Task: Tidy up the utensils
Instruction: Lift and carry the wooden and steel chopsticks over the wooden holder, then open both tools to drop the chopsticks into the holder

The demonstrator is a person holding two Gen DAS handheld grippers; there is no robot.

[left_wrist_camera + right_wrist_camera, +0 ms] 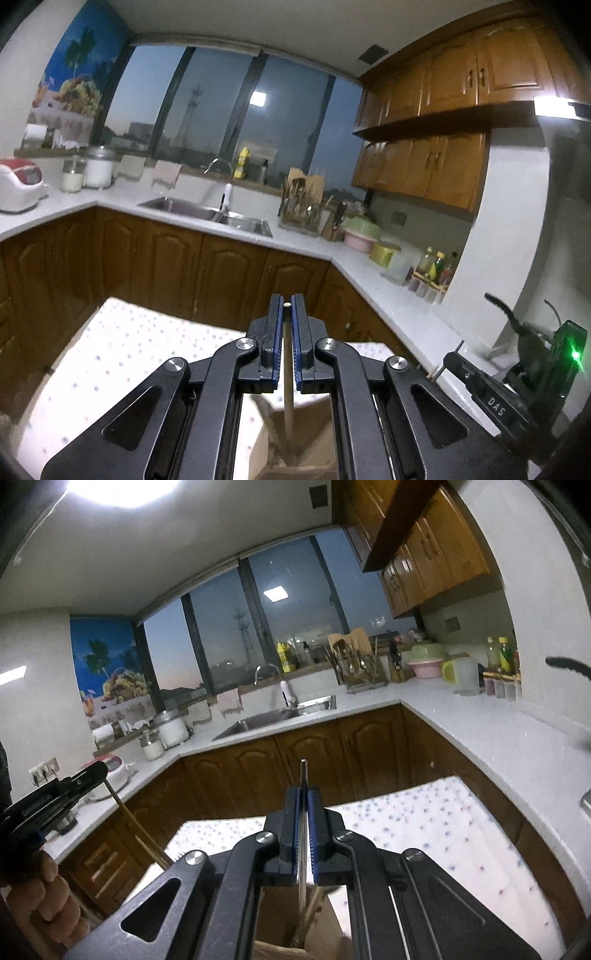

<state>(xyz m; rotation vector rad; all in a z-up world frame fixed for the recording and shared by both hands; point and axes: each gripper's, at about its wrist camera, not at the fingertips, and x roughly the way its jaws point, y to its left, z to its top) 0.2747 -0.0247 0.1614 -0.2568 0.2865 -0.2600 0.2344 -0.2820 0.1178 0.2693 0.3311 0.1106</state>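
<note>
Utensils are being lifted out of a brown cardboard box point(295, 915) that sits on the dotted tablecloth point(129, 354), and the box is the thing to steer by. Largest in sight, well beyond the box, runs the white countertop point(369, 288) with its sink point(207, 214) and a loaded utensil rack point(301, 214), which looks the likely destination. Directly above the box, the left gripper point(287, 306) has its jaws pressed nearly together on a slim wooden chopstick point(288, 391), whose lower end reaches down into the box. Beside it, also over the box, the right gripper point(304, 792) is clamped just as tightly on a thin metal chopstick point(303, 834), its tip poking out past the fingertips and its lower end in the box with other sticks. Each stick is pinched along a narrow line, so I judge either could pivot or slide out if the hands swing quickly. The lower ends might catch the box's rim and tip it, and with both grippers so near each other over the box, the two sticks could knock together.
</note>
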